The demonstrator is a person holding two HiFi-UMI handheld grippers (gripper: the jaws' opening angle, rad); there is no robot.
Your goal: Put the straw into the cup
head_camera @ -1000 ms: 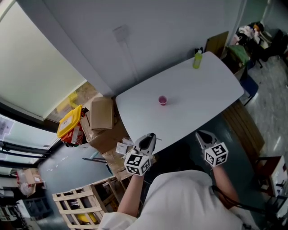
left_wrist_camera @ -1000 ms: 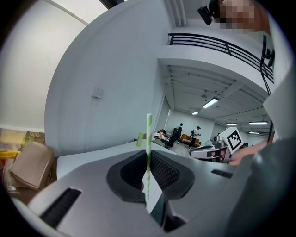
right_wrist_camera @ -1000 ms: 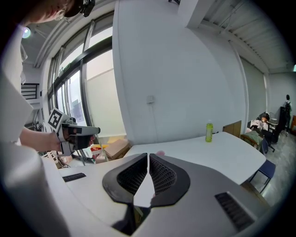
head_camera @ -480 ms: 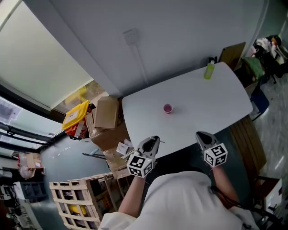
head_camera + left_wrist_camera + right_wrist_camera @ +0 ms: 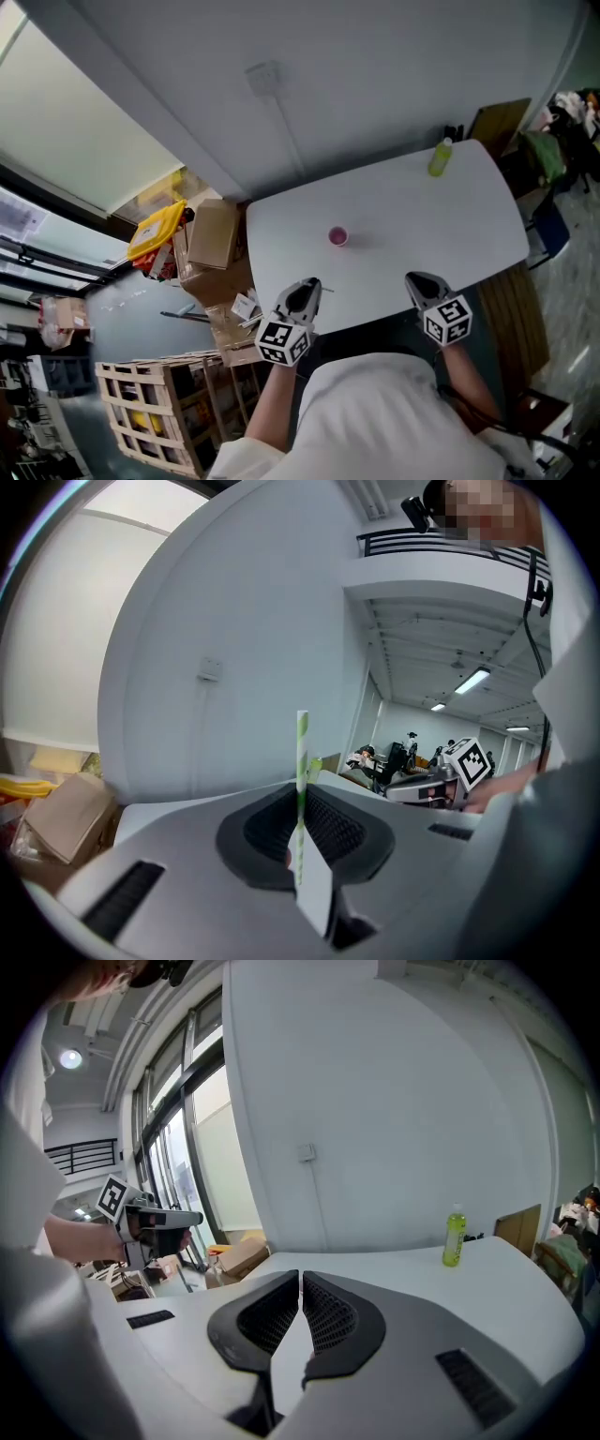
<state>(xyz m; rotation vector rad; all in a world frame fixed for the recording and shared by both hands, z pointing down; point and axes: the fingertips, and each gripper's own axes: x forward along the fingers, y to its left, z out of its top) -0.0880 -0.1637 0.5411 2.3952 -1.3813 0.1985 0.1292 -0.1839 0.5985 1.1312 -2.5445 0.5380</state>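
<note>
A small pink cup (image 5: 337, 236) stands near the middle of the white table (image 5: 422, 225). My left gripper (image 5: 306, 294) hovers at the table's near edge, shut on a green-and-white striped straw (image 5: 301, 785) that stands upright between its jaws. My right gripper (image 5: 421, 287) is at the near edge further right, shut with nothing in it; in the right gripper view its jaws (image 5: 300, 1312) are closed together. The cup lies ahead of the left gripper, a little to its right. The cup does not show in either gripper view.
A yellow-green bottle (image 5: 439, 157) stands at the table's far right corner, also seen as a bottle (image 5: 454, 1237) in the right gripper view. Cardboard boxes (image 5: 212, 239) and a wooden crate (image 5: 155, 412) sit on the floor to the left. A wall runs behind the table.
The head view has shifted, so the table and cup sit slightly differently in frame. Both grippers stay at the table's near edge, the left still holding the straw.
</note>
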